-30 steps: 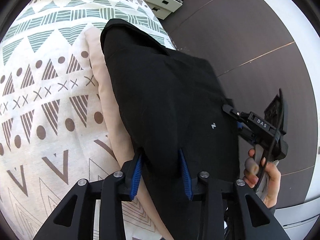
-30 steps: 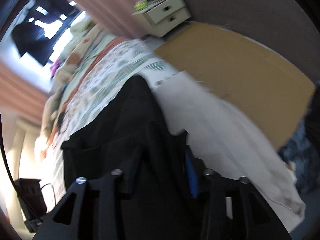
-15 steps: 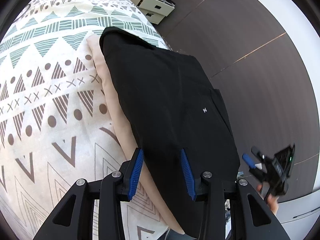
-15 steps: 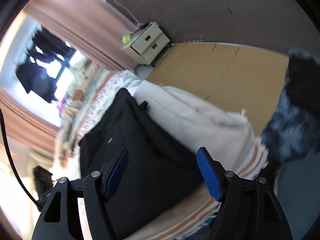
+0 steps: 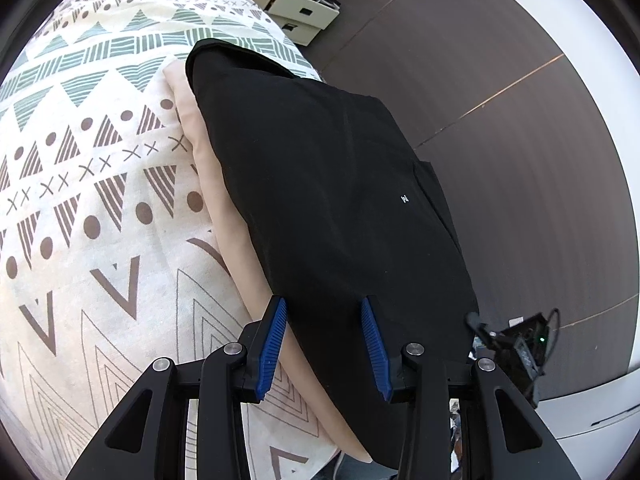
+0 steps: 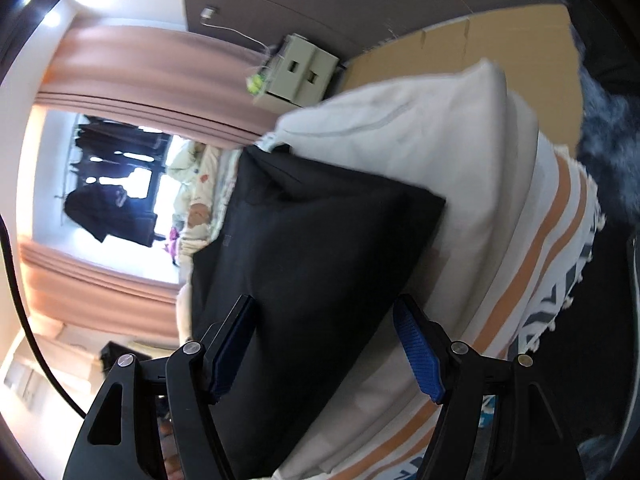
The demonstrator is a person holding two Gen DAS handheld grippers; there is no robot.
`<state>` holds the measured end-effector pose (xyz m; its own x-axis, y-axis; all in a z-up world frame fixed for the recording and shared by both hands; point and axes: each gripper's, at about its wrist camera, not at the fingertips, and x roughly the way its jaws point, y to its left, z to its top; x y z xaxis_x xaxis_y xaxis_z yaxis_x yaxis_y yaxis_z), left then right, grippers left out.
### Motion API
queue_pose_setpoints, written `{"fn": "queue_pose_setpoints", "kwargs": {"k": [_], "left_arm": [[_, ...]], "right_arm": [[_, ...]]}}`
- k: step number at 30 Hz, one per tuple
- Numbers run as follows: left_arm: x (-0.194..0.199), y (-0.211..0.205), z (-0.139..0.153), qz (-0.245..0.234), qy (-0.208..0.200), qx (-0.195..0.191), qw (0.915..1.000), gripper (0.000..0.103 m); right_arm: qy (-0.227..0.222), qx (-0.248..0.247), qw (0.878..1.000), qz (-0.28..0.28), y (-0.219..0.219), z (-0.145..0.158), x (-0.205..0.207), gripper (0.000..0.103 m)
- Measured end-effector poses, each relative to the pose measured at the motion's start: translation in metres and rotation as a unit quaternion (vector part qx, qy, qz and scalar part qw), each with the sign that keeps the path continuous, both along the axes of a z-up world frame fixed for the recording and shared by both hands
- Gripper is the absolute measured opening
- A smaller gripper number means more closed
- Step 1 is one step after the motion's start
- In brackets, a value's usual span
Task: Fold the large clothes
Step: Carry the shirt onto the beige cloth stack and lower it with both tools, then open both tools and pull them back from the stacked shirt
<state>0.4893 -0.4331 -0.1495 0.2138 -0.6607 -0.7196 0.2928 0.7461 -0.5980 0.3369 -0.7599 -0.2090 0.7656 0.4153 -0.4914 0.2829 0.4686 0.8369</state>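
Observation:
A folded black garment [image 5: 328, 184] lies flat on a folded beige garment [image 5: 224, 216] along the bed's edge. My left gripper [image 5: 323, 300] hovers open over its near end, blue pads apart with nothing pinched. In the right wrist view the same black garment [image 6: 312, 248] rests on the pale pile [image 6: 400, 128], and my right gripper [image 6: 324, 300] stands wide open just short of its near corner. The right gripper's body [image 5: 520, 344] also shows low at the right of the left wrist view, off the bed.
A bedspread [image 5: 80, 200] with triangle and dot patterns covers the bed to the left. Dark floor [image 5: 520, 160] runs beside the bed, with a small drawer unit [image 5: 296, 4] at the far end. Flat cardboard [image 6: 480, 40] lies on the floor; pink curtains [image 6: 140, 60] hang beyond.
My right gripper was shut on the black garment, then opened, let it go and drew back off the bed. The garment has settled flat on the beige one.

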Motion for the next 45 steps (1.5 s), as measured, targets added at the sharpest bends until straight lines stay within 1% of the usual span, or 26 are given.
{"fn": "queue_pose_setpoints", "kwargs": {"k": [1, 5, 6, 7, 8, 9, 10, 13, 16, 19, 20, 21, 22, 24, 25, 28, 30, 34, 37, 39, 43, 44, 45], "left_arm": [[0.0, -0.002, 0.0, -0.001, -0.001, -0.001, 1.0, 0.041], [0.005, -0.007, -0.002, -0.002, 0.001, -0.002, 1.0, 0.041], [0.006, -0.008, -0.002, -0.002, 0.002, -0.004, 1.0, 0.041], [0.008, -0.009, -0.002, -0.002, 0.003, -0.005, 1.0, 0.041], [0.009, -0.01, -0.001, -0.002, 0.003, -0.006, 1.0, 0.041], [0.01, -0.012, 0.0, -0.003, 0.003, -0.007, 1.0, 0.041], [0.01, -0.013, 0.001, -0.004, 0.002, -0.006, 1.0, 0.041], [0.012, -0.019, 0.003, -0.008, 0.005, -0.009, 0.9999, 0.041], [0.012, -0.022, 0.005, -0.016, 0.009, -0.021, 0.9996, 0.041], [0.012, -0.021, 0.009, -0.016, -0.005, -0.022, 0.9996, 0.041], [0.013, -0.02, 0.009, -0.014, -0.008, -0.021, 0.9997, 0.041], [0.015, -0.018, 0.011, -0.01, -0.008, -0.02, 0.9997, 0.041], [0.016, -0.014, 0.011, -0.006, -0.005, -0.021, 0.9997, 0.041], [0.018, -0.007, 0.014, 0.002, -0.006, -0.021, 0.9998, 0.041], [0.019, -0.003, 0.017, 0.007, -0.009, -0.019, 0.9998, 0.041], [0.02, 0.009, 0.026, 0.018, -0.02, -0.01, 0.9996, 0.042], [0.017, 0.018, 0.031, 0.024, -0.024, -0.008, 0.9994, 0.046], [0.009, 0.032, 0.04, 0.028, -0.033, -0.003, 0.9991, 0.051], [-0.002, 0.047, 0.051, 0.031, -0.047, 0.004, 0.9984, 0.061], [-0.009, 0.06, 0.06, 0.033, -0.062, 0.007, 0.9975, 0.072], [-0.027, 0.077, 0.077, 0.035, -0.092, 0.019, 0.995, 0.083], [-0.032, 0.081, 0.082, 0.033, -0.097, 0.022, 0.9944, 0.086], [-0.037, 0.086, 0.087, 0.031, -0.103, 0.023, 0.994, 0.086]], "right_arm": [[0.001, 0.005, 1.0, -0.003, 0.001, -0.003, 0.002, 0.071], [-0.022, 0.043, 0.998, -0.029, -0.002, -0.014, 0.012, 0.07], [-0.025, 0.045, 0.998, -0.038, -0.004, -0.014, 0.014, 0.058], [-0.024, 0.041, 0.998, -0.041, -0.004, -0.014, 0.015, 0.042], [-0.024, 0.035, 0.998, -0.044, -0.004, -0.012, 0.016, 0.037], [-0.028, 0.029, 0.998, -0.046, -0.003, -0.008, 0.015, 0.029], [-0.034, 0.019, 0.998, -0.047, -0.002, -0.002, 0.013, 0.024], [-0.039, -0.008, 0.998, -0.053, 0.0, 0.014, 0.008, 0.019], [-0.026, -0.017, 0.997, -0.064, -0.005, 0.022, 0.002, 0.019], [-0.007, -0.027, 0.998, -0.058, -0.011, 0.025, 0.005, 0.02], [0.005, -0.021, 0.998, -0.053, -0.012, 0.022, 0.008, 0.022], [0.014, -0.015, 0.998, -0.052, -0.014, 0.019, 0.01, 0.029], [0.024, -0.012, 0.998, -0.054, -0.016, 0.017, 0.009, 0.032], [0.029, -0.02, 0.998, -0.059, -0.015, 0.018, 0.003, 0.038], [0.028, -0.028, 0.997, -0.061, -0.013, 0.02, -0.002, 0.041], [0.03, -0.042, 0.997, -0.062, -0.008, 0.027, -0.012, 0.043], [0.031, -0.054, 0.996, -0.061, -0.002, 0.032, -0.016, 0.043], [0.03, -0.086, 0.994, -0.056, 0.015, 0.047, -0.029, 0.043], [0.028, -0.108, 0.992, -0.055, 0.027, 0.059, -0.038, 0.043], [0.025, -0.124, 0.991, -0.052, 0.036, 0.068, -0.045, 0.043], [0.026, -0.151, 0.987, -0.044, 0.059, 0.087, -0.055, 0.043], [0.028, -0.156, 0.986, -0.043, 0.064, 0.091, -0.057, 0.045], [0.031, -0.163, 0.985, -0.045, 0.069, 0.097, -0.061, 0.052]]}}
